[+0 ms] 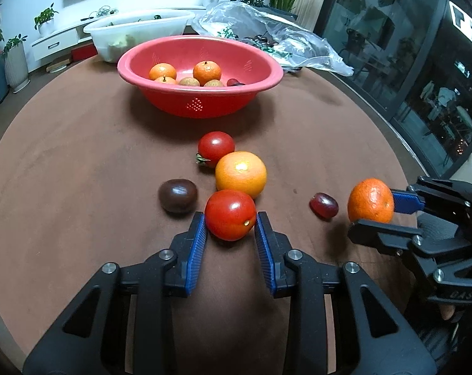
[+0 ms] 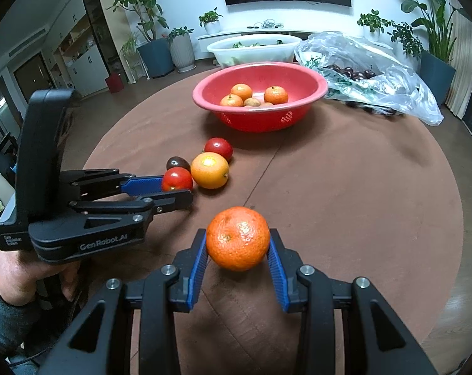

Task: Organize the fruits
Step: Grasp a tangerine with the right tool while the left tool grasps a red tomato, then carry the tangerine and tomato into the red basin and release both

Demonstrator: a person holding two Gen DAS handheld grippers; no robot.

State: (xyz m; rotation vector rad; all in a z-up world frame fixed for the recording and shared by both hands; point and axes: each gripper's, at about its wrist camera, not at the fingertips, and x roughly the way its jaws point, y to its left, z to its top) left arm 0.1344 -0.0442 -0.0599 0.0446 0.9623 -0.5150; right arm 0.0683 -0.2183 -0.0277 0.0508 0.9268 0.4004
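My left gripper (image 1: pixel 230 222) is shut on a red tomato (image 1: pixel 230 214), also seen in the right wrist view (image 2: pixel 177 179). My right gripper (image 2: pixel 238 243) is shut on a mandarin (image 2: pixel 237 238), which the left wrist view shows at the right (image 1: pixel 371 200), lifted off the table. On the brown table lie an orange (image 1: pixel 240 174), a second red tomato (image 1: pixel 216 147), a dark tomato (image 1: pixel 177 199) and a red grape (image 1: pixel 323 205). A red colander bowl (image 1: pixel 201 100) further back holds several mandarins and other small fruits.
A white basin (image 1: pixel 136 31) stands behind the red bowl. A clear plastic bag (image 2: pixel 370 68) with dark cherries lies at the back right. The round table's edge (image 1: pixel 401 143) curves along the right. Potted plants line the far wall.
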